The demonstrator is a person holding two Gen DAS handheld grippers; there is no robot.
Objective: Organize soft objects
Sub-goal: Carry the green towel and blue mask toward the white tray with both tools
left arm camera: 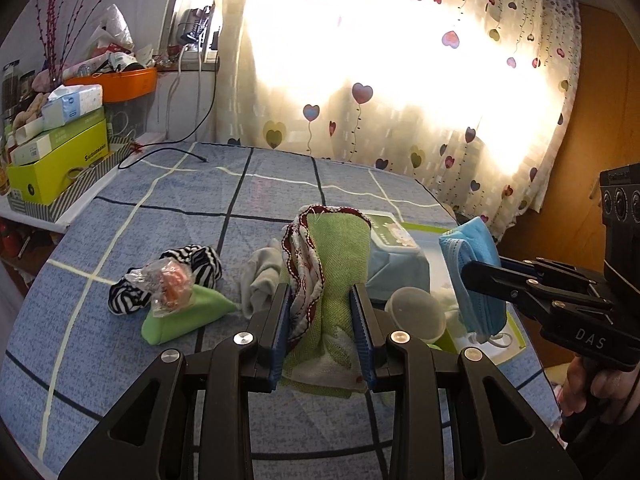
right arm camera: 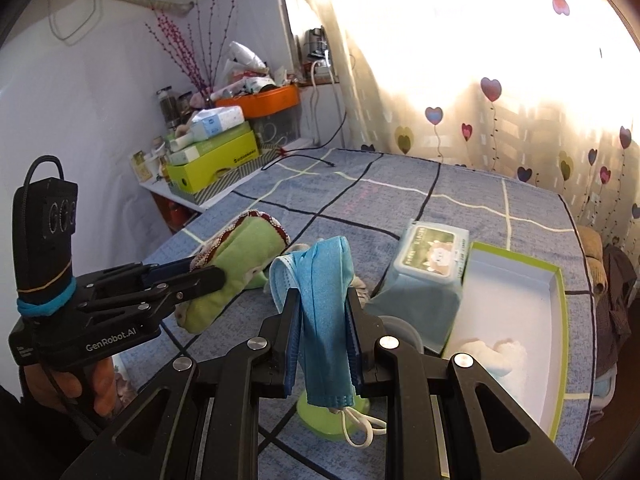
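A green cloth with red-and-white trim (left arm camera: pixel 336 280) is clamped between the blue pads of the left gripper (left arm camera: pixel 323 334) and is held lifted above the bed (left arm camera: pixel 120 240), its trimmed edge folded over at the top. A folded blue face mask (right arm camera: pixel 326 320) is pinched between the closed-in fingers of the right gripper (right arm camera: pixel 325 344), its white ear loops (right arm camera: pixel 360 428) hanging below over a light green lid (right arm camera: pixel 320 420). In the right wrist view, a hand (right arm camera: pixel 60 384) is seen on the left gripper's handle.

On the blue checked bedcover, towards the left side, a small green pouch (left arm camera: pixel 180 320) is seen with a clear wrapper holding something orange (left arm camera: pixel 170 284) on top of it, and a black-and-white striped cloth (left arm camera: pixel 192 268) lies just behind. A grey sock (left arm camera: pixel 260 280) lies just beside the held cloth. Near the right edge a green-rimmed box (right arm camera: pixel 556 320) is placed, with white fluffy material (right arm camera: pixel 496 356) inside it. A blue wet-wipes pack (right arm camera: pixel 428 276) leans against the box's left wall, and a clear round lid (left arm camera: pixel 416 312) lies in front of the pack.

Beyond the far left corner a shelf with a yellow-green carton (left arm camera: pixel 60 160) and an orange basket (left arm camera: pixel 116 82) is visible. A heart-patterned curtain (left arm camera: pixel 400 80) is hung behind the far edge.
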